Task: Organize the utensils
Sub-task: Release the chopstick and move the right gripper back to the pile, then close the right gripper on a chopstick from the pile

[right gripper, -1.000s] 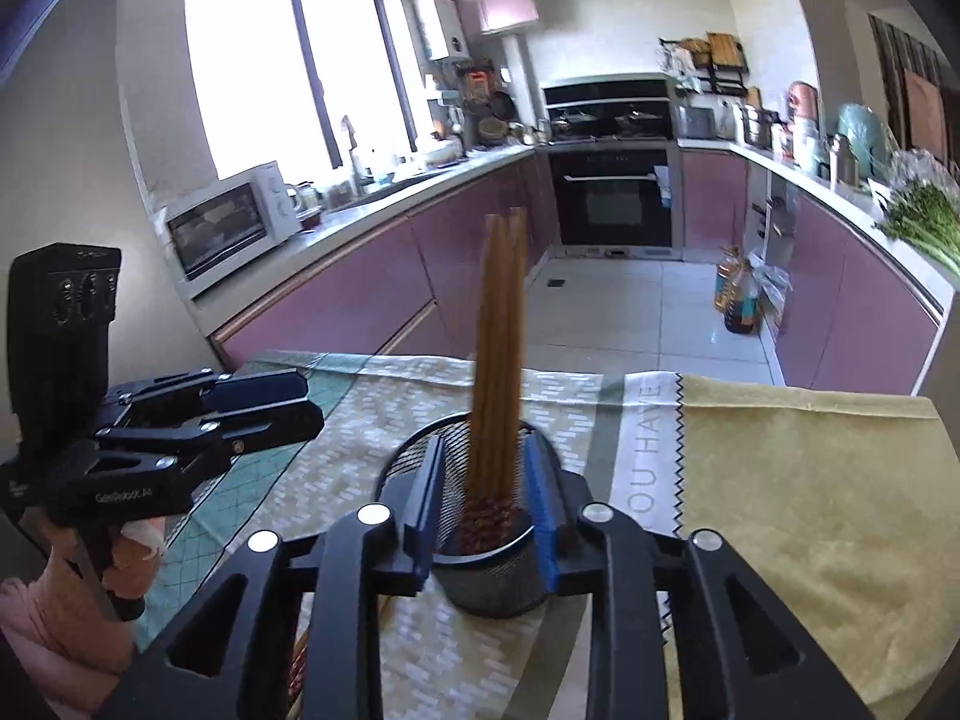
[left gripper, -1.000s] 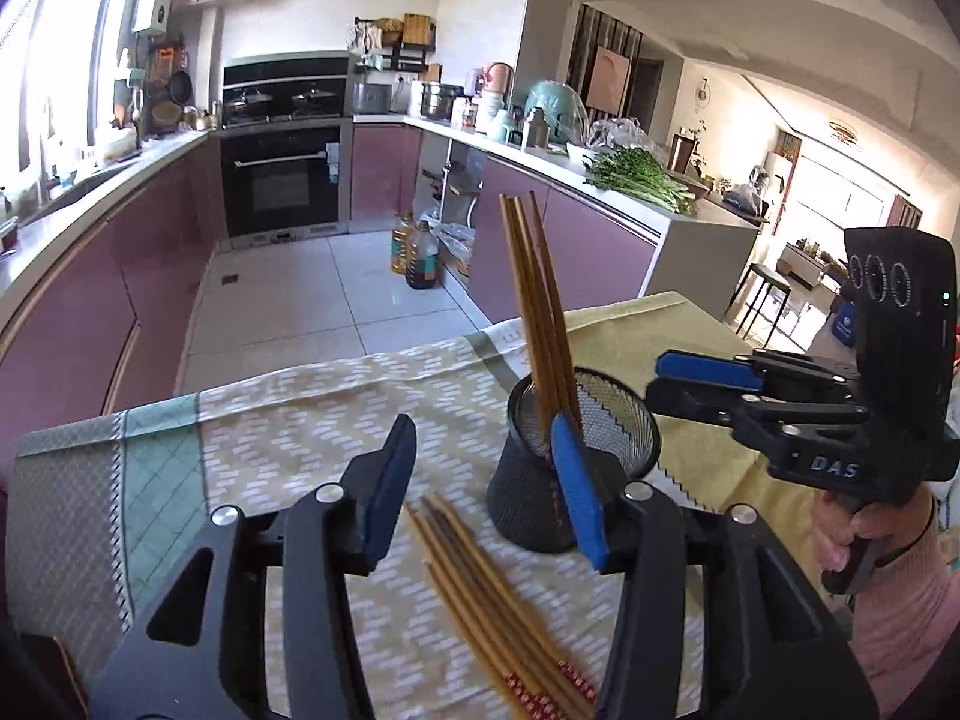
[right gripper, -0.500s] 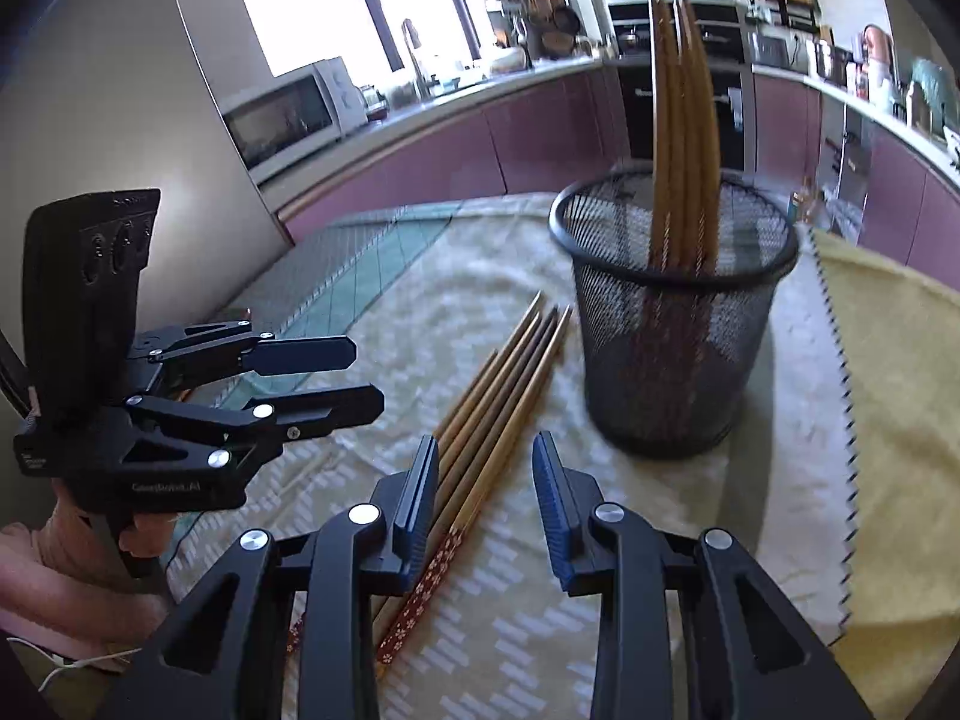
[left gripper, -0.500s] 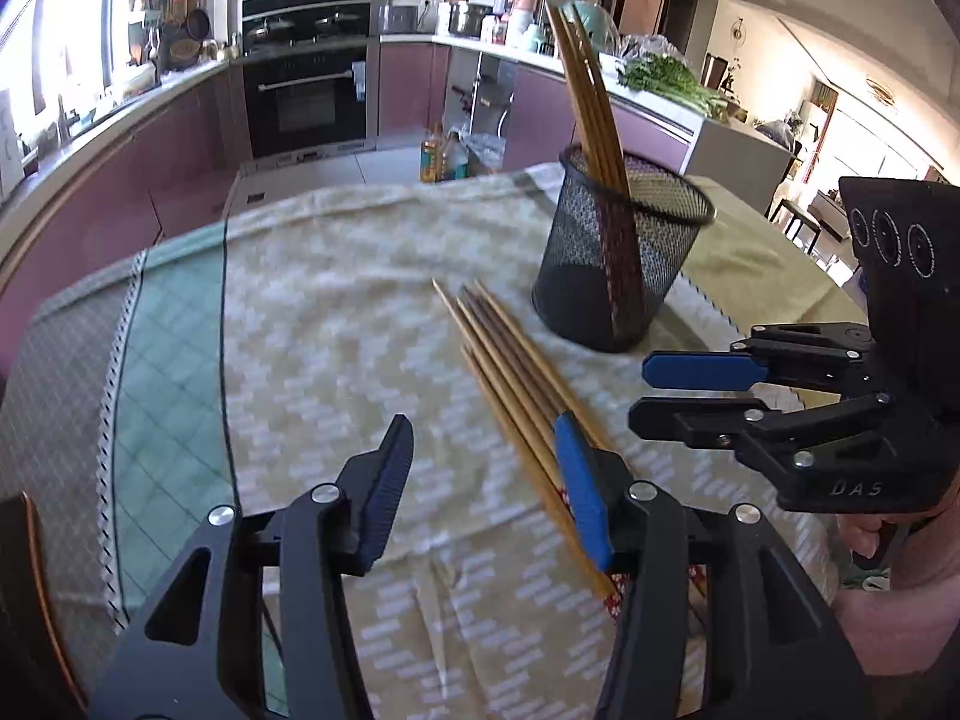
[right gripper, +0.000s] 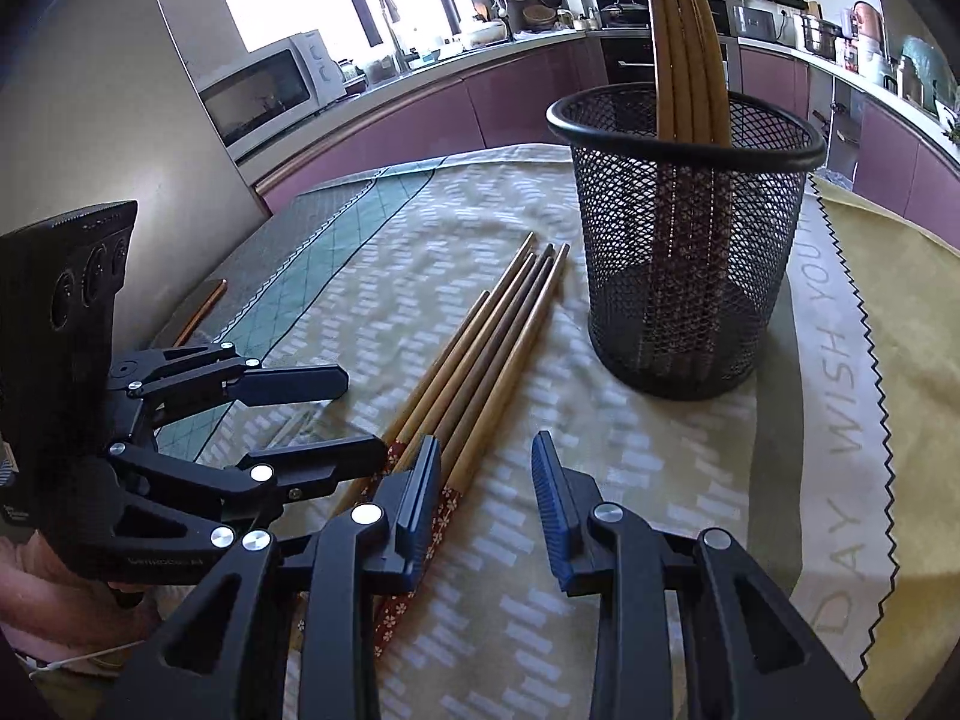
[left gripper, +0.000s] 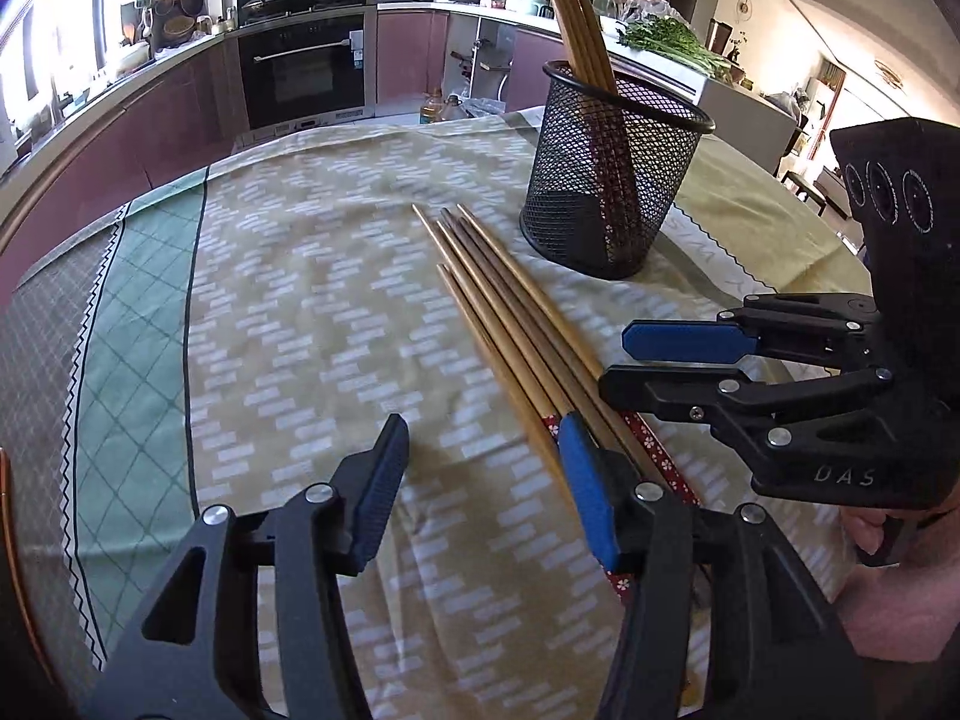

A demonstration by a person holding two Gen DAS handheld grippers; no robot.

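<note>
Loose chopsticks (right gripper: 480,360) beside mesh holder (right gripper: 684,276)

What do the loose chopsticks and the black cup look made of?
Chopsticks: look like wood or bamboo, smooth tan-brown shafts, red flower-patterned handle ends. Cup: looks like black metal mesh with a solid rim; you can see the standing chopsticks through its wall.

Upright chopsticks (right gripper: 684,48) in mesh holder (right gripper: 684,240) are running off top edge w/ tips cut off, loose chopsticks' (left gripper: 510,324) patterned ends are lying partly hidden under left gripper (left gripper: 483,480) finger, and person's hand (left gripper: 888,588) is showing only in part.
</note>
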